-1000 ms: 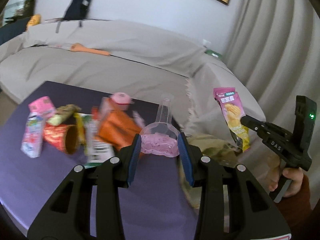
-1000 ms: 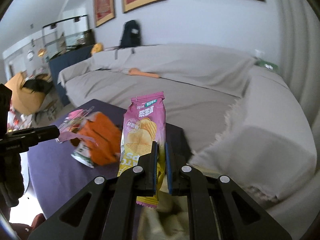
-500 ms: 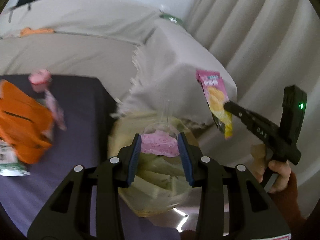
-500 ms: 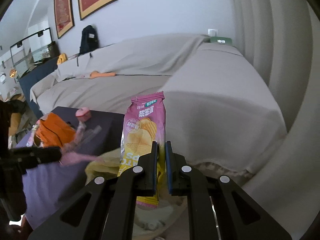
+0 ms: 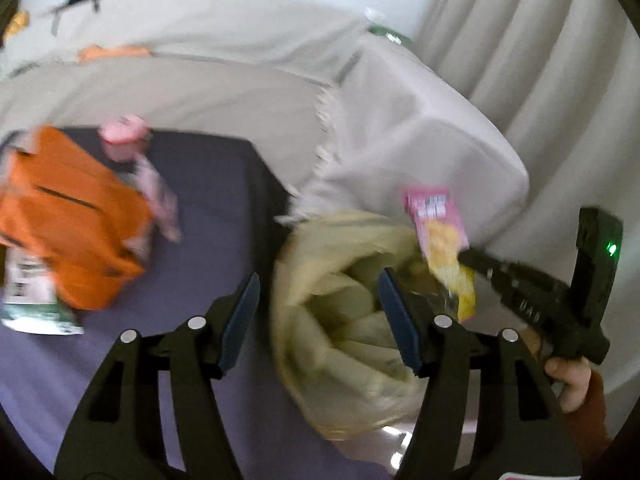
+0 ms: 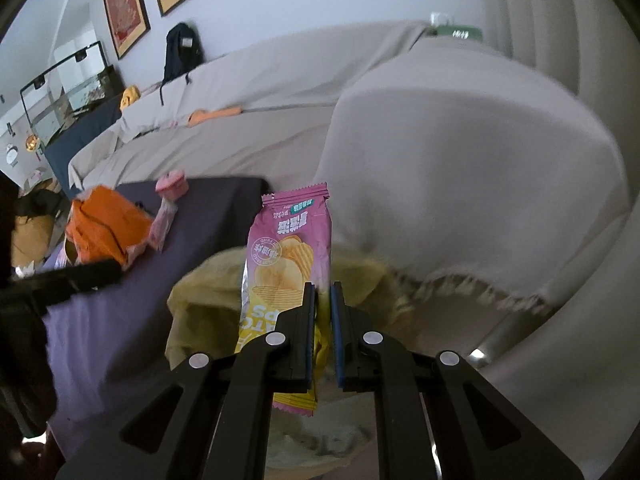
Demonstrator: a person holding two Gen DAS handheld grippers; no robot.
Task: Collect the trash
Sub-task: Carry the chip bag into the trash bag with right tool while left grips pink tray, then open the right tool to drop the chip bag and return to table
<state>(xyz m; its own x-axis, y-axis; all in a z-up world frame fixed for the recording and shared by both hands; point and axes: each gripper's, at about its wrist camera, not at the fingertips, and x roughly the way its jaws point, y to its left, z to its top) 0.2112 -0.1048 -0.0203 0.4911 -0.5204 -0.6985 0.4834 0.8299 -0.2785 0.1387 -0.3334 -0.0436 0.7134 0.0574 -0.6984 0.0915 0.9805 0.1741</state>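
My left gripper [image 5: 318,296] is open and empty, above the mouth of a yellow-lined trash bin [image 5: 344,312] beside the purple table [image 5: 208,208]. My right gripper [image 6: 323,300] is shut on a pink and yellow chip bag [image 6: 288,256] and holds it over the same bin [image 6: 204,292]. The chip bag also shows in the left wrist view [image 5: 440,236] at the bin's right rim. On the table lie an orange wrapper [image 5: 68,216], a pink cup [image 5: 122,140] and a white and green carton [image 5: 28,300].
A grey covered sofa [image 5: 420,132] wraps around behind the table and the bin. Pale curtains [image 5: 540,40] hang at the right. A black backpack [image 6: 182,52] and an orange item [image 6: 216,114] rest on the sofa's far side.
My left gripper opened and the pink plastic cup it held is gone from its fingers. The right gripper moved the chip bag lower, over the bin.
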